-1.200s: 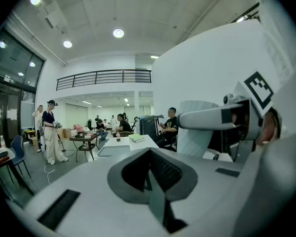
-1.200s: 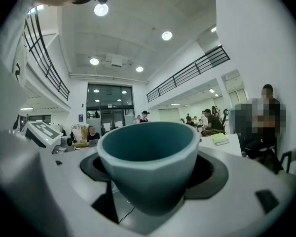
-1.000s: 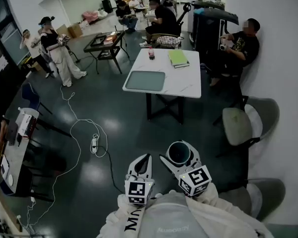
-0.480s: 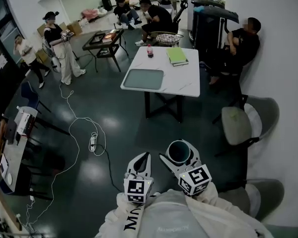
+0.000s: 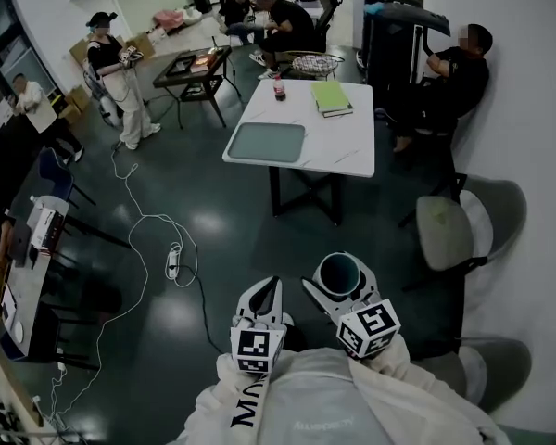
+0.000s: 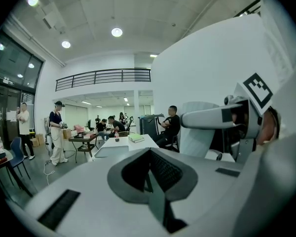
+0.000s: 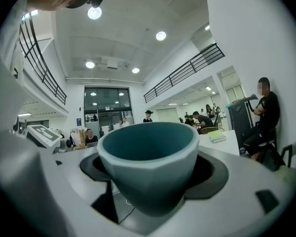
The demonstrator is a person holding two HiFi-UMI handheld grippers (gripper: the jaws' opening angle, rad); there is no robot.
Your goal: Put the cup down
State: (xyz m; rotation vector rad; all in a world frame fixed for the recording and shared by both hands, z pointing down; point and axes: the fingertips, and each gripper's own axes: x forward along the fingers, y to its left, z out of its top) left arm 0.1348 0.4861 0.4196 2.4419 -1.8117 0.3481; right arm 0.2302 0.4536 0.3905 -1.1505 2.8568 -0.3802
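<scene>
cup (image 7: 148, 167) 1 | left gripper (image 5: 267, 290), right gripper (image 5: 338, 281) 2 | white table (image 5: 347, 146) 1 | tray (image 5: 267, 142) 1 | bottle (image 5: 279, 89) 1

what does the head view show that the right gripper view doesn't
Only the head view: the left gripper, the grey tray, the power strip on the floor. Only the right gripper view: ceiling lights and the balcony railing. Both: the teal cup held between the jaws of the right gripper, and the white table with the green book.

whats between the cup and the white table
Only bare dark floor, seen in the head view, between the cup in the right gripper and the white table.
</scene>
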